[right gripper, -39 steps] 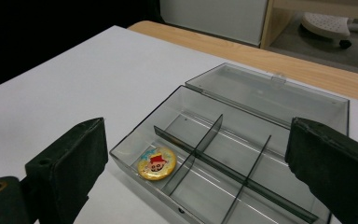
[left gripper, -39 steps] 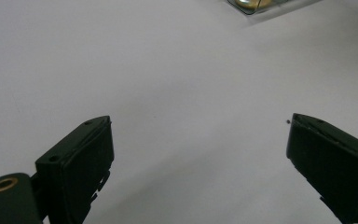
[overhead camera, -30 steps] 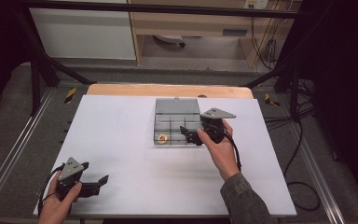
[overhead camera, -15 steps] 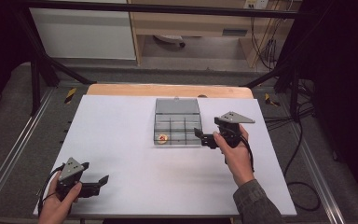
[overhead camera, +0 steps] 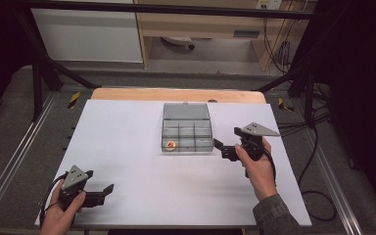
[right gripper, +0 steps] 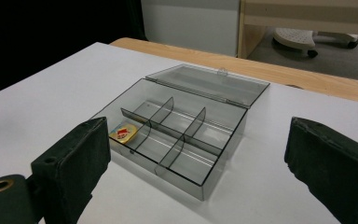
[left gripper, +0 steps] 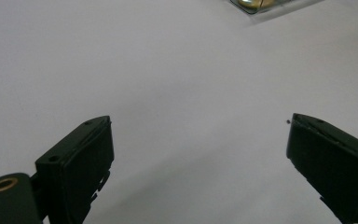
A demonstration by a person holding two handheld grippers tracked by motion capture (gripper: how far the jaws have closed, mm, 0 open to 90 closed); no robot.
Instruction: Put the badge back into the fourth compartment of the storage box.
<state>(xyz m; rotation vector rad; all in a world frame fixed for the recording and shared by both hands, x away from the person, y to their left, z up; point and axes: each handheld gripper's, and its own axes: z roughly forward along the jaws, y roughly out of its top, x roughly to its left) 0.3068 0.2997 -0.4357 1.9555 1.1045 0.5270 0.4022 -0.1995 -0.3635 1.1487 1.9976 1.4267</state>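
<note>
i note the clear smoky plastic compartment box (overhead camera: 187, 133) lying lid open mid-table, one small round red-and-yellow item (overhead camera: 171, 144) in its near-left cell. my right gripper (overhead camera: 223, 150) has withdrawn rightward, jaws wide, empty; left gripper (overhead camera: 105, 193) unchanged, wide, empty.

- The left gripper (left gripper: 200, 158) hangs over the bare white table (left gripper: 168, 70); its two black jaws stand wide apart with nothing between them
- At the top edge, a corner of the clear box (left gripper: 279, 8); something gold-coloured (left gripper: 251, 3) lies inside it
</note>
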